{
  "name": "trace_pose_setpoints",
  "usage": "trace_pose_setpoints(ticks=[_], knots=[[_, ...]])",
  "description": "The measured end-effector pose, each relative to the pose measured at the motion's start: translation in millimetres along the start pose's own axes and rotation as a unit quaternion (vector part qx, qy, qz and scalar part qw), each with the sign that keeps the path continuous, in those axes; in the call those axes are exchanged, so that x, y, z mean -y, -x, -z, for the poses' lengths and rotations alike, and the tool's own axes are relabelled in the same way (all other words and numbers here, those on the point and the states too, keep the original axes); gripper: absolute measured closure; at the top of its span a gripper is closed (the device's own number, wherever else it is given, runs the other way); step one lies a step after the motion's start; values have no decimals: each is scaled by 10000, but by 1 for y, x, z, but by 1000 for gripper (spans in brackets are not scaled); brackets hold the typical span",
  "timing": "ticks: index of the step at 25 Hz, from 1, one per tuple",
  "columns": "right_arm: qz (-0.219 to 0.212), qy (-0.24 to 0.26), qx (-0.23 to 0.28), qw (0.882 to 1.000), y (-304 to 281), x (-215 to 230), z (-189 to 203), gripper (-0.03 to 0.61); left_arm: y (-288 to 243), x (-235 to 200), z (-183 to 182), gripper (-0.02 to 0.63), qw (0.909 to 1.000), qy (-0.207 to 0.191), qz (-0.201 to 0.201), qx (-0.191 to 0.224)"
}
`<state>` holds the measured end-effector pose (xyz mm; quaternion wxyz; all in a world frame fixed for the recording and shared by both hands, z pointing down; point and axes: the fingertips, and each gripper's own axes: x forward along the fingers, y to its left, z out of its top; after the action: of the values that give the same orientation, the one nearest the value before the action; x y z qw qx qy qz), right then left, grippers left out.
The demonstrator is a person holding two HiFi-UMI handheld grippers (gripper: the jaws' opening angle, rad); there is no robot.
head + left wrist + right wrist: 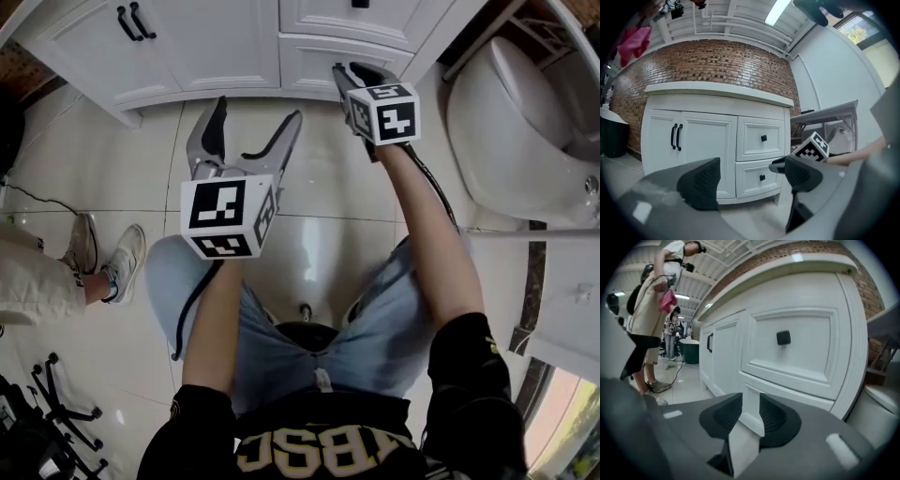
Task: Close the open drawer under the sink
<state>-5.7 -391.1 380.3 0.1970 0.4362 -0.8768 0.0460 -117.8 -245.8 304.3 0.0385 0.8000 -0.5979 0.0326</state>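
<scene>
- The left gripper (260, 111) is held over the tiled floor (319, 178), well short of the cabinet. Its fingers are spread wide apart and nothing lies between them.
- The right gripper (751, 411) is extended further forward. Its fingers are drawn together with only a narrow slit left. Nothing is clamped; only white cabinet front is seen through the slit.
- The lower drawer (752, 183), taken to be the task's drawer, lies directly ahead of the right fingers. Their tips are placed at its right end. Contact between tips and drawer front cannot be confirmed from any view.
- The upper drawer (797, 348), with its dark knob (783, 337), is located above and just beyond the right fingers. It is shut.
- Task status: in the left gripper view the lower drawer front is seen level with the upper drawer front, and no gap or shadow is visible around it. The closing stroke is therefore judged complete or very nearly so. Only a check of full seating and withdrawal of the right gripper are judged to remain.
- The double doors (705, 145) are found ahead of the left fingers, to their left side, beneath the worktop (717, 90).
- A toilet (511, 131) is positioned to the right of the right fingers.
</scene>
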Motion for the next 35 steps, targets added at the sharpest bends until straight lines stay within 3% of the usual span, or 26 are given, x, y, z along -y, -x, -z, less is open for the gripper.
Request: trace_pose_setpoints(ticks=[8,13,14,16,17,22,27,35], knots=[[232,440,857,9951,113,-28,-27,460,26,21,-10,176,9998,-100,70,134],[739,16,1241,9895,178,-13,-23,455,45,32,-17,176,9992,-315,131,211],[981,-98,1290,9867,191,-6,-18,424,47,34,-18,176,9989,-379,145,217],[1379,-357,1377,9802,213,4,-10,236,47,37,-18,176,9987,-434,155,235],[1451,-512,1438,9776,223,6,-8,201,48,39,-18,178,9987,-430,132,242],[1514,-1202,1897,9626,263,8,-11,198,48,50,-9,196,9981,-569,3,217],[1669,-622,1713,9690,264,-3,-1,205,51,51,-7,201,9989,-405,-31,231],[1480,-353,1762,9725,247,-22,-8,212,47,54,-7,201,9986,-477,12,214]])
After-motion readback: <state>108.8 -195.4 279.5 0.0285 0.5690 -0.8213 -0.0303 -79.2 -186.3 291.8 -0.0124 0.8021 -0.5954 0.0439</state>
